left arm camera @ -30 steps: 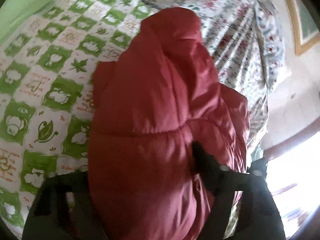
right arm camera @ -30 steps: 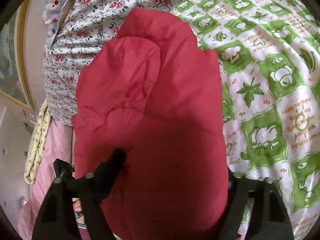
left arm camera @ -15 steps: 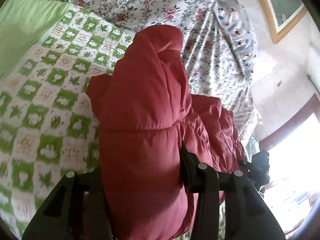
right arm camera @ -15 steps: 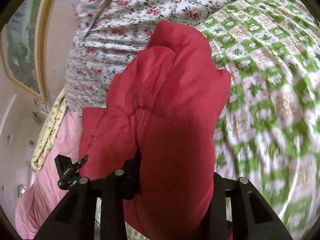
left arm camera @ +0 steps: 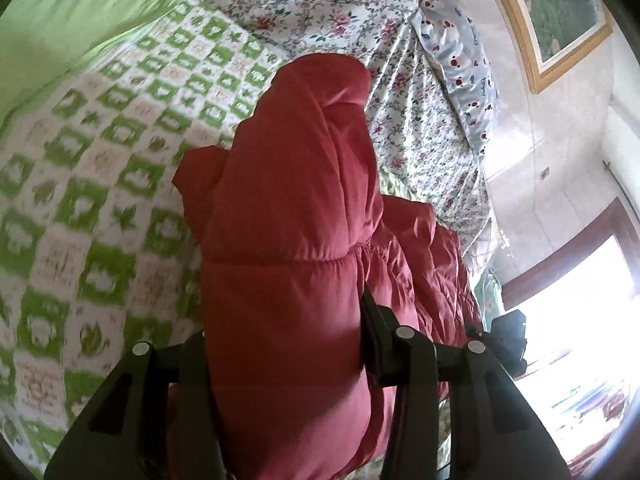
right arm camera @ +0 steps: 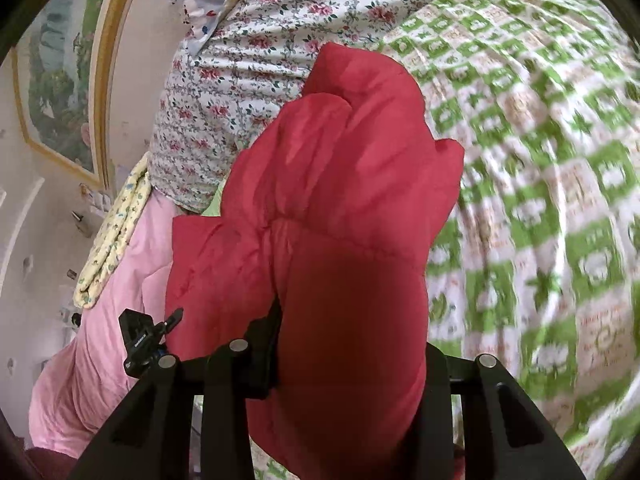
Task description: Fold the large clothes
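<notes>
Above the bed [left arm camera: 100,200], each gripper, left [left arm camera: 286,344] and right [right arm camera: 352,344], clamps the puffy red jacket [left arm camera: 288,208] (slippery shell), which could squirm free mid-fold.

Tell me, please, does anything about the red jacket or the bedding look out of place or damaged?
Nothing stands out. Both the left gripper and right gripper are clamped on the puffy red jacket above the green-checked bedspread.
</notes>
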Available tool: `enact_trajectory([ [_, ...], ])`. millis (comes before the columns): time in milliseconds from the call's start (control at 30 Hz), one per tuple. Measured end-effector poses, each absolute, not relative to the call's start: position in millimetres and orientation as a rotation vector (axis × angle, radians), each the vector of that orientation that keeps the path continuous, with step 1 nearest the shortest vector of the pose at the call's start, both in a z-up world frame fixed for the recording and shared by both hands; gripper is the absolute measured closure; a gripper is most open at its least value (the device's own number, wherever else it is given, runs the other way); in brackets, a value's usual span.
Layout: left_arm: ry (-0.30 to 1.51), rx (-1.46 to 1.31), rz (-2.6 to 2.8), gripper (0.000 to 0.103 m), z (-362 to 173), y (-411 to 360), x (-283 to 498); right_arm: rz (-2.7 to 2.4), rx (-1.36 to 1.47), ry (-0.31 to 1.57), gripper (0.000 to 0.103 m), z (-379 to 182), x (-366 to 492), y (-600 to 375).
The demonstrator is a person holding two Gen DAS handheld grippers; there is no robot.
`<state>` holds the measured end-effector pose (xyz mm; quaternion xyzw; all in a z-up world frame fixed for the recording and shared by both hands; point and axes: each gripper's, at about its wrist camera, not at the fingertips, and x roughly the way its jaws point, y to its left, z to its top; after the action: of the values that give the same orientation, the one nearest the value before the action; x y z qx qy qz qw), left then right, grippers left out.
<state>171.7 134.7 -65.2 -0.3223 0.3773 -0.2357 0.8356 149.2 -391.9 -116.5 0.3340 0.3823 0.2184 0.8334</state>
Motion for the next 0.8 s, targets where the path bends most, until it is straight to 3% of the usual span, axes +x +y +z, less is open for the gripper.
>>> enact_trajectory([
  [267,0.852,-0.729,-0.451,0.058,-96.3,138.6,173.6,0.425,0.792,0.811,0.055,-150.7,148.0,-405.5],
  [800,0.868,-0.675,-0.374,0.040,-102.4,132.8,174.8,0.405,0.801,0.810,0.036,-166.2,150.0,-405.6],
])
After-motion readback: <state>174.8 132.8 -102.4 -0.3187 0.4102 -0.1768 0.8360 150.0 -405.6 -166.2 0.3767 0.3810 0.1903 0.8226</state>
